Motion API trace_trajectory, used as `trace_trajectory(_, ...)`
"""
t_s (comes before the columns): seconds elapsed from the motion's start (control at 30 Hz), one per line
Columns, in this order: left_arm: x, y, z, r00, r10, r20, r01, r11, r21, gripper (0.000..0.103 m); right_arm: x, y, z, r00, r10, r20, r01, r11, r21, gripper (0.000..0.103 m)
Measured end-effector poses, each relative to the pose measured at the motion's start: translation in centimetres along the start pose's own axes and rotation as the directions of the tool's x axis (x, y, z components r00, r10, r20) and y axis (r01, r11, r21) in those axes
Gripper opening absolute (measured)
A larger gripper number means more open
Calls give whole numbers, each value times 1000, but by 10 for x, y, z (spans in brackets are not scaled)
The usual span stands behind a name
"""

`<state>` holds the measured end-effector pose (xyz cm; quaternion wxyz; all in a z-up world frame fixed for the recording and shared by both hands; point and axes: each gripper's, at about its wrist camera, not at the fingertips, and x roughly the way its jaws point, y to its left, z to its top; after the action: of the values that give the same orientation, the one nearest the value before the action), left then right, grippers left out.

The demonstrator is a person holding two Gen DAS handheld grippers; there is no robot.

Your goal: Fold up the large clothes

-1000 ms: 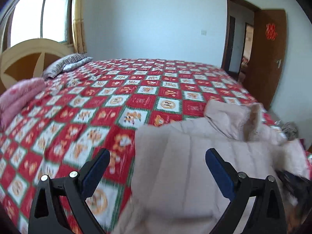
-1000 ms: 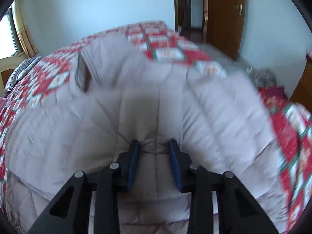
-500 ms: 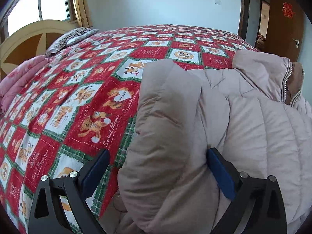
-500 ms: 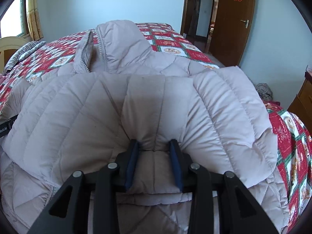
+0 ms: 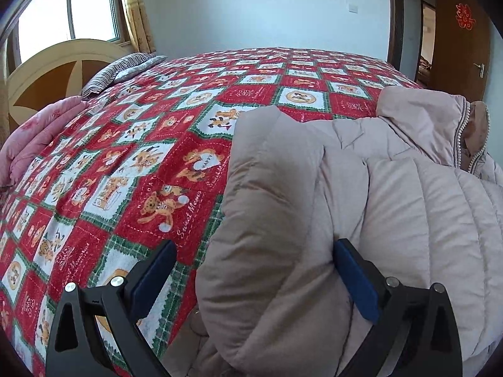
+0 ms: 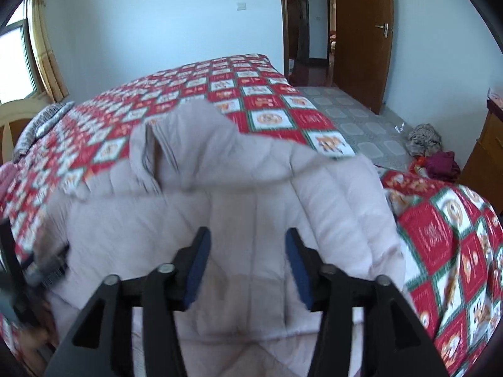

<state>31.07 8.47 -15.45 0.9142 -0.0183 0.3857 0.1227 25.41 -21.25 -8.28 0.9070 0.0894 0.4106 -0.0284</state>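
On the bed with the red, white and green checked bear-print cover (image 5: 151, 169) lies the pale pink quilted down jacket (image 5: 393, 213), folded over near its front edge. The left gripper (image 5: 251, 270) has fingers wide apart, a puffy fold bulging between them, not pinched. The right gripper (image 6: 246, 267) has just been opening; its fingers stand apart above the jacket, holding nothing.
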Motion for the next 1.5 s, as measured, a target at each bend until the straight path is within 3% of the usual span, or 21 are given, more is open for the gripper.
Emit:
trace_trajectory(0.2,4,17,-2,992,-120,-24,117,988,-101,100,50,13,42,995,25,-101,-19,998,66,67)
trace_trajectory(0.33,6,26,-3,984,-178,-22,172,970,-169,100,73,26,78,994,37,-103,-24,992,125,68)
trace_trajectory(0.5,6,24,-2,983,-184,-16,179,970,-165,100,111,43,117,991,21,-135,1,987,161,71)
trace_trajectory(0.7,8,25,-2,981,-195,-14,190,966,-175,100,133,44,127,985,-11,-172,33,991,129,70)
trace_trajectory(0.87,8,25,-2,982,-190,-14,185,968,-171,100,109,41,140,996,0,-84,13,988,151,71)
trace_trajectory(0.97,8,25,-2,982,-187,-14,182,969,-169,100,119,53,146,992,-4,-128,18,994,108,77)
trace_trajectory(1.03,9,25,-2,982,-188,-12,183,968,-170,100,136,60,146,982,-52,-179,66,995,74,77)
trace_trajectory(1.13,9,24,-2,982,-190,-11,185,968,-169,100,147,57,139,977,-35,-210,51,996,72,76)
trace_trajectory(1.17,9,24,-1,981,-191,-11,187,968,-169,100,146,56,136,978,-23,-209,38,997,68,69)
trace_trajectory(1.2,9,24,-1,981,-193,-10,188,967,-170,100,144,53,133,977,-9,-213,22,998,58,54)
trace_trajectory(1.3,10,24,-1,981,-193,-10,189,967,-170,100,134,45,125,974,-6,-228,13,1000,28,21)
trace_trajectory(1.5,10,23,-1,982,-190,-15,184,968,-169,100,121,8,102,972,-53,-231,61,998,28,10)
